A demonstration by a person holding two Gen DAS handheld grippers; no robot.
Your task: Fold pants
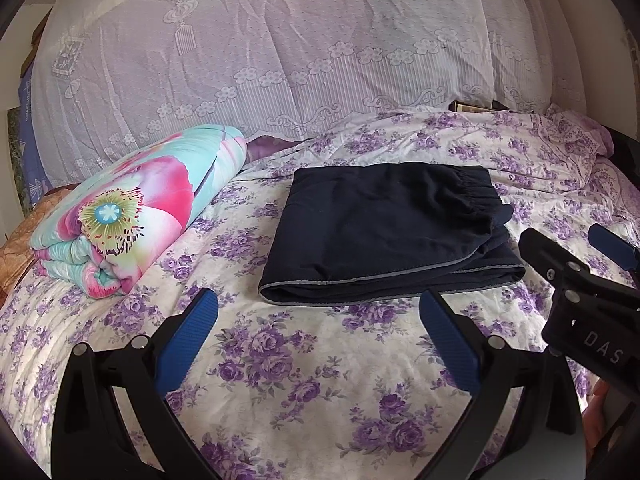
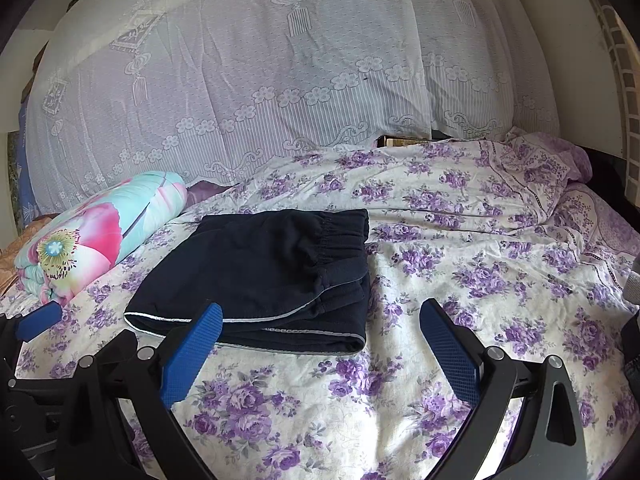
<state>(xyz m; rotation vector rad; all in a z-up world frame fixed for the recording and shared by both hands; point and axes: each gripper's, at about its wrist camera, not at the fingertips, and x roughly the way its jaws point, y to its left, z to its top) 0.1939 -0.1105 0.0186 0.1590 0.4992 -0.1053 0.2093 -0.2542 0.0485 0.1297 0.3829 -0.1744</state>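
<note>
Left hand-held gripper (image 1: 319, 322): jaws spread wide, blue ribbed pads (image 1: 187, 344) empty, hovering above the bed sheet just in front of the near folded edge of the pants, not touching them. Right hand-held gripper (image 2: 320, 330): jaws likewise spread wide, nothing held; in its own view the left pad (image 2: 192, 354) overlaps the near edge of the pants, contact cannot be determined. From the left wrist view, the right hand-held gripper appears at the right margin, black body lettered "DAS", beside the right end of the pants. From the right wrist view, one blue pad of the left hand-held gripper shows at the far left edge. Pants (image 1: 384, 232): dark navy, folded into a compact, roughly rectangular stack, lying flat near the middle of the bed; gathered elastic waistband (image 1: 472, 196) on top toward the right, grey piping along the near folded edges. Bed sheet (image 1: 304, 392): white with purple roses, somewhat rumpled toward the far right. Folded quilt (image 1: 132, 212): turquoise and pink with a large flower print, lying left of the pants, apart from them. White lace curtain (image 1: 280, 40) with floral and tassel patterns hangs behind the bed across the whole background.
</note>
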